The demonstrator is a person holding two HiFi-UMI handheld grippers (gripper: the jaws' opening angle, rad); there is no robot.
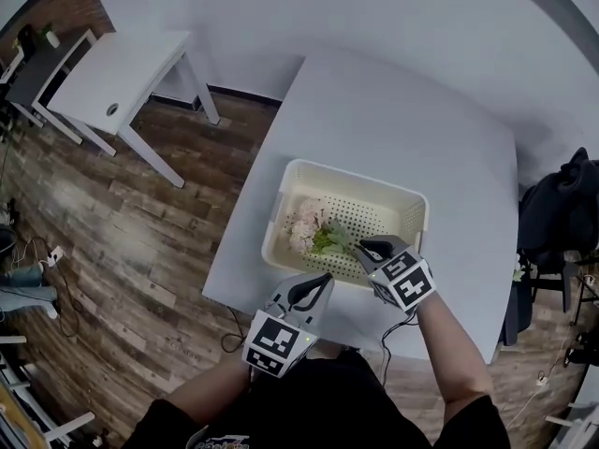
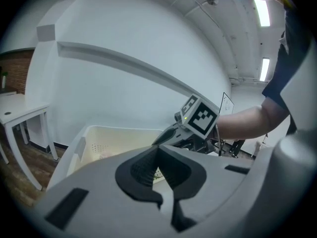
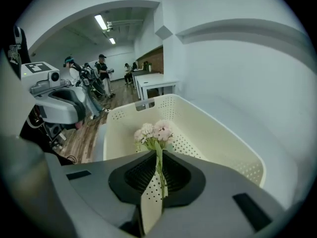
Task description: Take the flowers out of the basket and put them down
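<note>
Clamping its jaws on the flowers (image 3: pixel 154 132) by the stem, the right gripper (image 3: pixel 159 156) is over the basket (image 3: pixel 225 150); the left gripper (image 2: pixel 158 151), jaws together and empty, hangs at the near rim.

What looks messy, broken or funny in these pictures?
Nothing stands out. The cream perforated plastic basket sits flat on the white table, with no visible damage and nothing spilled. The bunch of pink flowers with green stems is inside it, a stem pinched between the jaws of the right gripper.
</note>
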